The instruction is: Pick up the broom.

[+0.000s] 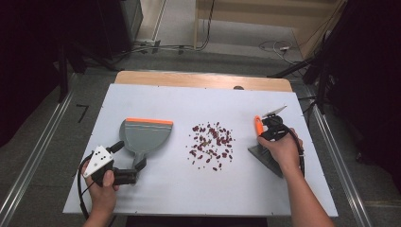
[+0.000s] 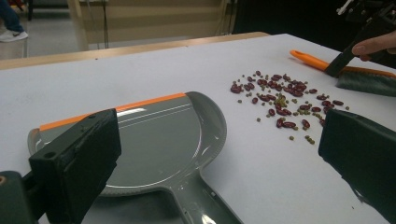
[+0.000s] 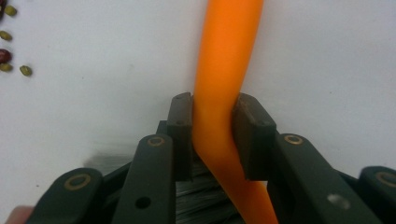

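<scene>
On the white bench [image 1: 156, 198] from above, we see scattered red beans [image 1: 211, 145] between the left tool [image 1: 137, 168], beside the grey dustpan [image 1: 144, 134], and the right tool [image 1: 261, 127]. Along the left tool [image 2: 219, 158], jaws gape wide, empty, dustpan handle [image 2: 205, 205] between them. Along the right tool [image 3: 214, 135], jaws clamp the brush's orange handle [image 3: 224, 70].

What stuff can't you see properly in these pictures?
- Brush: high view, the hand covers most of its bristles.
- Dustpan: left gripper view, handle cut off by the bottom edge.
- Beans: high view, too small to count or tell kinds.
- Brush handle: right gripper view, tip cut off by the top edge.
</scene>
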### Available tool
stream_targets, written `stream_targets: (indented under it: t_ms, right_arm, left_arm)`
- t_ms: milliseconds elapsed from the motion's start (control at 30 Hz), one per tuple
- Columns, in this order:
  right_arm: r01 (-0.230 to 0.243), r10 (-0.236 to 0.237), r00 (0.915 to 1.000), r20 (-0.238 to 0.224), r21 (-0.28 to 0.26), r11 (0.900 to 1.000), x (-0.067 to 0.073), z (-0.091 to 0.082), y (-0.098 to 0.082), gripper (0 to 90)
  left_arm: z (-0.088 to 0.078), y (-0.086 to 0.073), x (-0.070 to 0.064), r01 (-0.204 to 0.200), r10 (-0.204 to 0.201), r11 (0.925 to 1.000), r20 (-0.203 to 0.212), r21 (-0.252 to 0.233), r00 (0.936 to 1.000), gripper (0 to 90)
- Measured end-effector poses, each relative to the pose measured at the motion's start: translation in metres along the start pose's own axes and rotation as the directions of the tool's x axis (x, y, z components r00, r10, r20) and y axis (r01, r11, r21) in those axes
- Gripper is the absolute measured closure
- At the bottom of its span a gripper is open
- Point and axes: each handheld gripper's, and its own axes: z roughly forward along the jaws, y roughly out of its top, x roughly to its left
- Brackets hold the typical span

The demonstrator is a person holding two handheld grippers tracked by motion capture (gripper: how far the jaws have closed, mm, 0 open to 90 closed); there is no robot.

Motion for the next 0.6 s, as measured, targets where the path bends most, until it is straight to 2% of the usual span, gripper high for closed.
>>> stream_targets:
  t_ms: [67, 167, 233, 267, 333, 367, 400, 500, 533, 567, 600]
  right_arm:
    - [-0.029, 0.029, 0.9995, -0.010, -0.035, 0.999, -0.002, 0.000, -0.004, 68.8]
    - [-0.025, 0.024, 0.9996, -0.011, -0.074, 0.997, -0.002, 0.000, -0.010, 68.7]
    - [-0.024, 0.021, 0.9994, -0.026, -0.113, 0.993, -0.003, 0.001, -0.016, 68.6]
    - [-0.040, 0.032, 0.9979, -0.057, -0.135, 0.990, -0.008, 0.000, -0.020, 68.6]
    - [-0.048, 0.039, 0.9970, -0.068, -0.144, 0.988, -0.009, -0.001, -0.020, 68.6]
    - [-0.047, 0.033, 0.9965, -0.077, -0.181, 0.982, -0.010, -0.004, -0.023, 68.6]
    - [-0.047, 0.033, 0.9965, -0.077, -0.181, 0.982, -0.010, -0.004, -0.023, 68.6]
    - [-0.045, 0.021, 0.9950, -0.097, -0.248, 0.968, -0.012, -0.009, -0.028, 68.8]
    - [-0.052, 0.020, 0.9934, -0.113, -0.291, 0.955, -0.012, -0.013, -0.032, 68.8]
    - [-0.052, 0.020, 0.9934, -0.113, -0.291, 0.955, -0.012, -0.013, -0.032, 68.8]
    - [-0.073, 0.032, 0.9917, -0.125, -0.346, 0.935, -0.014, -0.017, -0.037, 68.8]
  left_arm:
    - [0.000, 0.001, -0.002, -0.006, 0.006, 1.0000, 0.000, 0.002, 1.0000, 0.0]
    - [0.000, 0.001, -0.005, -0.025, 0.025, 0.9997, -0.001, 0.004, 0.9997, 0.0]
    - [-0.001, 0.001, -0.004, -0.028, 0.028, 0.9996, -0.004, 0.005, 0.9996, 0.0]
    - [-0.001, 0.001, -0.004, -0.026, 0.026, 0.9996, -0.006, 0.005, 0.9996, 0.0]
    - [-0.001, 0.001, -0.002, -0.022, 0.022, 0.9998, -0.009, 0.003, 0.9997, 0.0]
    - [-0.001, 0.000, -0.002, -0.021, 0.021, 0.9998, -0.012, 0.004, 0.9997, 0.0]
    - [-0.001, 0.000, -0.002, -0.025, 0.025, 0.9997, -0.014, 0.007, 0.9996, 0.0]
    - [-0.001, 0.000, -0.001, -0.031, 0.031, 0.9995, -0.021, 0.009, 0.9993, 0.0]
    - [-0.001, 0.000, -0.001, -0.029, 0.029, 0.9995, -0.022, 0.010, 0.9993, 0.0]
    - [-0.001, 0.000, -0.001, -0.030, 0.030, 0.9995, -0.025, 0.011, 0.9992, 0.0]
    - [-0.001, 0.000, -0.001, -0.031, 0.031, 0.9995, -0.030, 0.010, 0.9991, 0.0]
